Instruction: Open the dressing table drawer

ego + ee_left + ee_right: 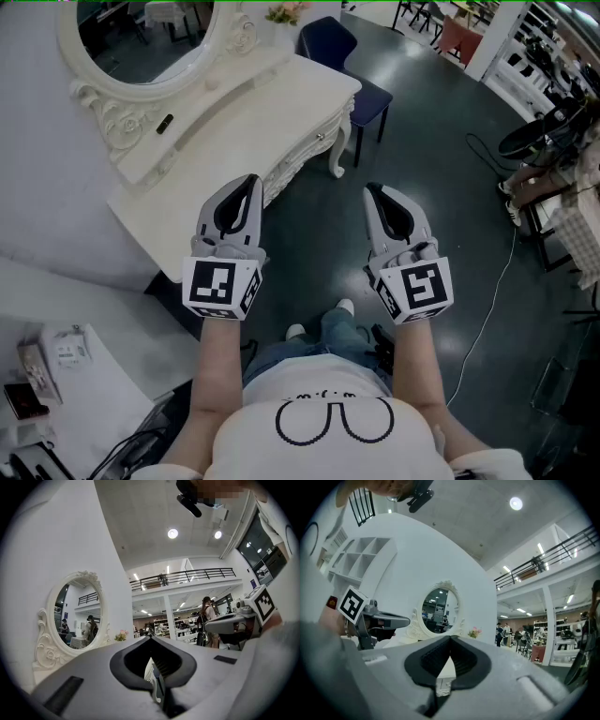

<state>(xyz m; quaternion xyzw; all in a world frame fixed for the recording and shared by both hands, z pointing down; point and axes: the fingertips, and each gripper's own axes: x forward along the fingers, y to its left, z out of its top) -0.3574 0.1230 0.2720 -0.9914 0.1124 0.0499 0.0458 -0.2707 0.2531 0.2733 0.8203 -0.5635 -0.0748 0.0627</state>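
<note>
The white dressing table (234, 103) with its oval mirror (141, 37) stands at the upper left of the head view. Its drawer front (298, 155) runs along the carved edge that faces me. My left gripper (251, 180) is shut with nothing in it, its tip just short of that edge. My right gripper (371, 190) is also shut and empty, held over the dark floor to the right of the table. In the left gripper view the jaws (151, 639) meet, and the mirror (77, 613) is at the left. In the right gripper view the closed jaws (451, 640) point toward the mirror (437, 611).
A dark blue chair (342, 56) stands behind the table's right end. A small dark object (165, 123) lies on the tabletop, with flowers (286, 13) at its far corner. A cable (497, 281) runs over the floor at the right. A white surface with clutter (66, 366) is at lower left.
</note>
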